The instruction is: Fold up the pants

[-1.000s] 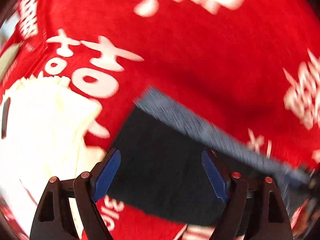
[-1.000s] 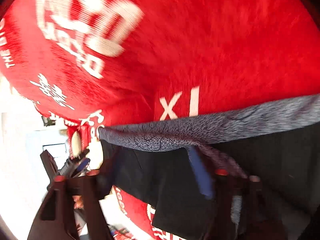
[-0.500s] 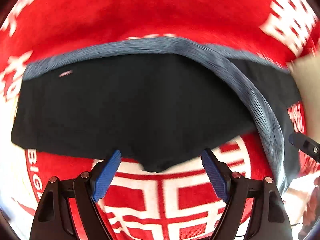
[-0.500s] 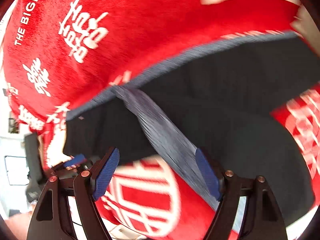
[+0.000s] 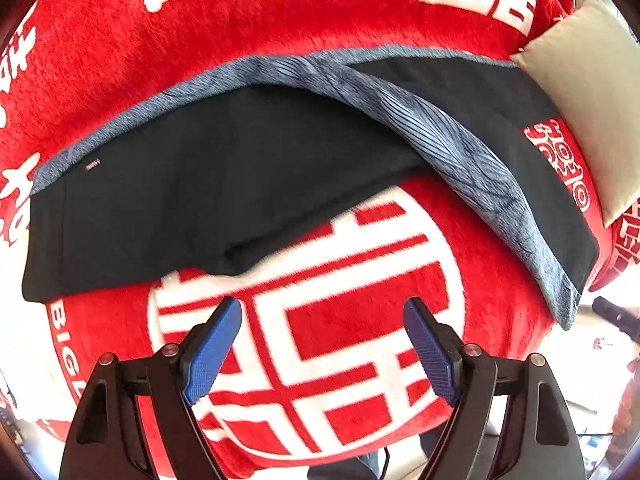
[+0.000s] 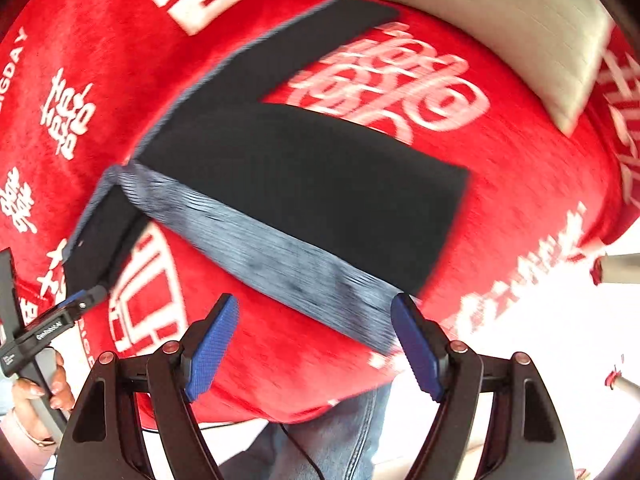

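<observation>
Black pants [image 5: 224,176] with a grey-blue side stripe [image 5: 460,148] lie on a red blanket with white characters [image 5: 280,32]. One leg is bent back across the other, so the pants make a V. My left gripper [image 5: 322,344] hangs open above the bare blanket, just below the black fabric, with nothing between its blue pads. From the right wrist, the same pants [image 6: 320,184] lie with the stripe [image 6: 280,264] nearest. My right gripper [image 6: 314,338] is open over the blanket, its right pad close to the stripe's end. The left gripper's tip [image 6: 86,298] shows at the left edge there.
A beige cushion [image 5: 588,92] lies at the blanket's right side, touching the far pant leg; it also shows as cushion [image 6: 500,28] in the right wrist view. A person's hand [image 6: 36,392] and blue-jeaned legs [image 6: 340,432] stand at the blanket's near edge. A pole end [image 6: 616,270] pokes in right.
Both grippers, open throughout, have drawn back off the pants towards the blanket's near edge. A second ago black fabric lay between their pads; now only blanket does, and the bent leg lies flat.
</observation>
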`<action>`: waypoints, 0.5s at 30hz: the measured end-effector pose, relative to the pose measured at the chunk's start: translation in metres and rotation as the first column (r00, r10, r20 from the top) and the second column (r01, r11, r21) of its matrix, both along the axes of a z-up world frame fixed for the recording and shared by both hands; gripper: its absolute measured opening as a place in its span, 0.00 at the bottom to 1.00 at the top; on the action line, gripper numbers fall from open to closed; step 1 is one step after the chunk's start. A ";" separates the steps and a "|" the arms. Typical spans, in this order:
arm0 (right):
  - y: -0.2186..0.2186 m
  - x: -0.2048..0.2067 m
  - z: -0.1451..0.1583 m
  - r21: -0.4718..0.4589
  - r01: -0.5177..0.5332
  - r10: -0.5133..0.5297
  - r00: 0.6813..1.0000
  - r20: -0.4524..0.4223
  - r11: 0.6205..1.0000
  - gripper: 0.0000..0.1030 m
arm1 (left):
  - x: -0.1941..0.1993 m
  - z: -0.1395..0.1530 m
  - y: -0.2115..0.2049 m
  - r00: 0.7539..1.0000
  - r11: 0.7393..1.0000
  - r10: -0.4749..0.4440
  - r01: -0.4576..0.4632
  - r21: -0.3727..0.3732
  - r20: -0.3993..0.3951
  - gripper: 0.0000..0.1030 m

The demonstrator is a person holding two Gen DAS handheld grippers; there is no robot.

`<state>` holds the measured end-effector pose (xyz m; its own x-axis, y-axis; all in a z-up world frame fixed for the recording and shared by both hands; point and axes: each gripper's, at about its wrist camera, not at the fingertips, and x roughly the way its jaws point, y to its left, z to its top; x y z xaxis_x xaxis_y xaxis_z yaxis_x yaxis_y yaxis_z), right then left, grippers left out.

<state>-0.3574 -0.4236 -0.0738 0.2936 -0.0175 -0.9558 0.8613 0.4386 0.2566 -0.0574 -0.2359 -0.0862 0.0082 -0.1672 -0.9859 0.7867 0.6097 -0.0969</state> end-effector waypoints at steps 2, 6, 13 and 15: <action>0.001 -0.016 -0.005 0.011 0.012 -0.011 1.000 -0.015 1.000 0.79 | -0.014 -0.001 -0.010 1.000 1.000 0.002 -0.002 -0.004 -0.021 0.81; 0.000 -0.035 -0.018 0.073 0.010 -0.010 1.000 0.001 0.997 0.79 | -0.032 -0.018 -0.041 0.998 1.000 -0.007 0.008 0.009 -0.059 0.81; -0.012 -0.036 -0.044 0.177 -0.090 0.079 0.995 0.067 0.980 0.74 | -0.059 -0.035 -0.093 0.992 0.999 -0.034 0.037 0.029 -0.121 0.81; -0.015 -0.031 -0.055 0.227 -0.122 0.101 0.990 0.101 0.966 0.65 | -0.062 -0.040 -0.104 0.990 0.998 -0.035 0.040 0.041 -0.134 0.81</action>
